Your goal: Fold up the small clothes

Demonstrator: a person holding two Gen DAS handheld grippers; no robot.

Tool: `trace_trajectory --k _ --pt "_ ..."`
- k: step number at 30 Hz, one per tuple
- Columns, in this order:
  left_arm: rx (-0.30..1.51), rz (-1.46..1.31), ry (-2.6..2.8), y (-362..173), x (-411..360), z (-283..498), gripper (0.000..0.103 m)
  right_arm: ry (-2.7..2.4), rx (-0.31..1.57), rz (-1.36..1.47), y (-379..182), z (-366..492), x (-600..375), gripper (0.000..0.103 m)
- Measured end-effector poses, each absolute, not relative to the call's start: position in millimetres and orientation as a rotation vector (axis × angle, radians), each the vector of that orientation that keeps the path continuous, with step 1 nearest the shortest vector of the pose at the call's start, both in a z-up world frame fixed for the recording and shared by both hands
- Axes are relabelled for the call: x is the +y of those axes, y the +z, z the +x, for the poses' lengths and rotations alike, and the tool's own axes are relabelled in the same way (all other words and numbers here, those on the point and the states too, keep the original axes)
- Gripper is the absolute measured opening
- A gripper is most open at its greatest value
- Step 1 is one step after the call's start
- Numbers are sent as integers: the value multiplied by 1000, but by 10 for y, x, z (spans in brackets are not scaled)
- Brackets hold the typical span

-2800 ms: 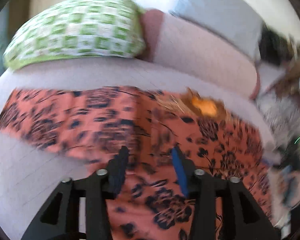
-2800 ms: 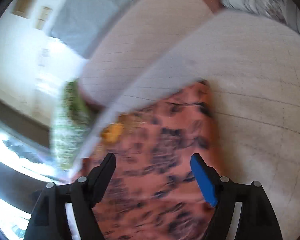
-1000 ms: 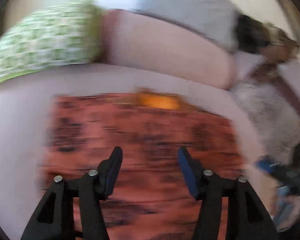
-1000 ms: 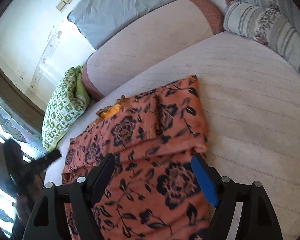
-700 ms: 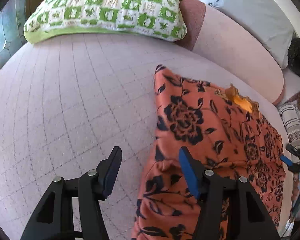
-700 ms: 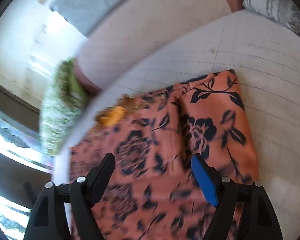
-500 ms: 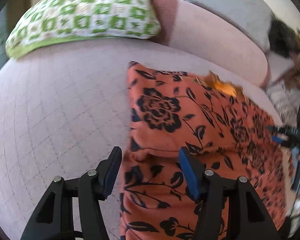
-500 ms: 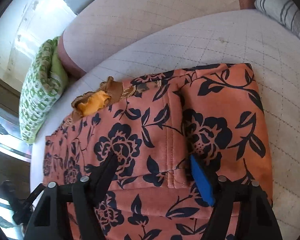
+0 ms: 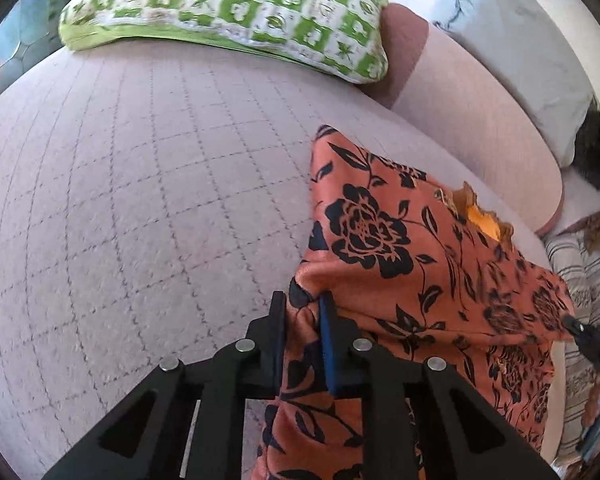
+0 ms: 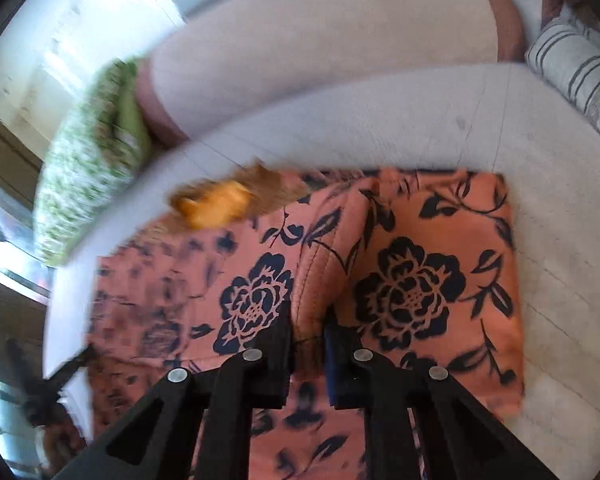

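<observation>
- Your left gripper [image 9: 303, 306] has just closed its jaws on the near left edge of the orange floral garment [image 9: 400, 248], and a bunched pleat of cloth stands pinched between the pads.
- That garment lies on the pale quilted cushion [image 9: 140, 200], to the right of the gripper in the left wrist view. Its left edge is lifted into a ridge, and a yellow-orange lining [image 9: 484, 224] shows at its far edge.
- Your right gripper [image 10: 308, 330] has also just closed, nipping a raised fold with a stitched seam near the middle of the same garment, right of a large black flower.
- Judging from how the cloth lies, the fold is only begun: some of the cloth already looks doubled over, both grips are set, and the carry-over and flattening are still left to do.
- The surface is a wide seat cushion, stitched in a grid and bare to the garment's left.
- Behind it, from left, sit a green-and-white patterned pillow [image 9: 228, 12], a pinkish bolster [image 9: 472, 120] and a grey cushion [image 9: 520, 52].
- At the far right a striped pillow [image 10: 576, 64] rests against the seat; something dark and furry beside it is too unclear to name.
</observation>
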State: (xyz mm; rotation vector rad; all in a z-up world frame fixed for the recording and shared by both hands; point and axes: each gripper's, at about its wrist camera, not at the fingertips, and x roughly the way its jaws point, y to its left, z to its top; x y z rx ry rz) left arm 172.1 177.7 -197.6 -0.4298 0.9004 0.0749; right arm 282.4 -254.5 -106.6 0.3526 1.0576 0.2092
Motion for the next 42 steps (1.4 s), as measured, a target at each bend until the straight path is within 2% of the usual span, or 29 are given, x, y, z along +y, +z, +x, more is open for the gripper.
trace_trajectory --k 3,4,6,7,9,14,16,20,21,23,24,26,30,31,32,33,39,40,41,42 --pt "907 -449 65 -2017 1843 1737 19 166 1119 272 -1369 2821 -2510 25" --pt "911 -447 71 -2020 1845 1747 21 149 1191 238 -1592 2864 -2487 35" --pt "911 -416 81 -1961 1829 1716 21 147 1167 194 -1618 2825 -2456 39" --pt "890 -389 86 -1898 1817 1676 21 139 1140 179 -1538 2785 -2443 59" --pt "845 -334 102 -1754 1787 1587 21 144 1057 186 -1336 2673 -2464 76" --pt "747 -246 39 -1430 1561 1529 23 95 960 328 -1161 2655 -2801 76" --pt "732 -193 8 -1391 1437 1601 27 116 985 423 -1211 2756 -2922 76" --pt "775 -124 29 -1562 1303 1879 27 150 1054 518 -1425 2989 -3012 74" --pt "793 -102 39 -1630 1288 1937 27 177 1077 498 -1457 3045 -2937 69" --pt "853 -75 81 -1835 1279 2068 27 189 1182 434 -1629 3167 -2737 41" --pt "872 -77 96 -1894 1311 2078 27 162 1208 399 -1692 3192 -2697 18" --pt "869 -79 95 -1946 1330 2071 27 136 1184 372 -1620 3197 -2672 13" --pt "865 -32 91 -1982 1290 2069 27 5 952 -7 -1170 2990 -2297 14" --pt "864 -30 94 -1981 1286 2065 27 -22 965 -79 -1245 3017 -2252 22" --pt "868 -25 98 -1977 1276 2062 27 -31 1062 -123 -1416 3104 -2265 25" --pt "874 -18 98 -1972 1270 2065 27 -33 1175 -61 -1606 3157 -2363 25" --pt "872 -58 79 -1857 1321 2028 28 39 960 157 -1167 2846 -2576 25" --pt "855 -72 74 -1816 1334 2001 28 99 948 200 -1130 2818 -2563 28" --pt "831 -86 67 -1767 1344 1963 29 172 949 249 -1142 2810 -2526 33" --pt "819 -92 67 -1743 1352 1946 34 230 979 293 -1230 2834 -2500 57"
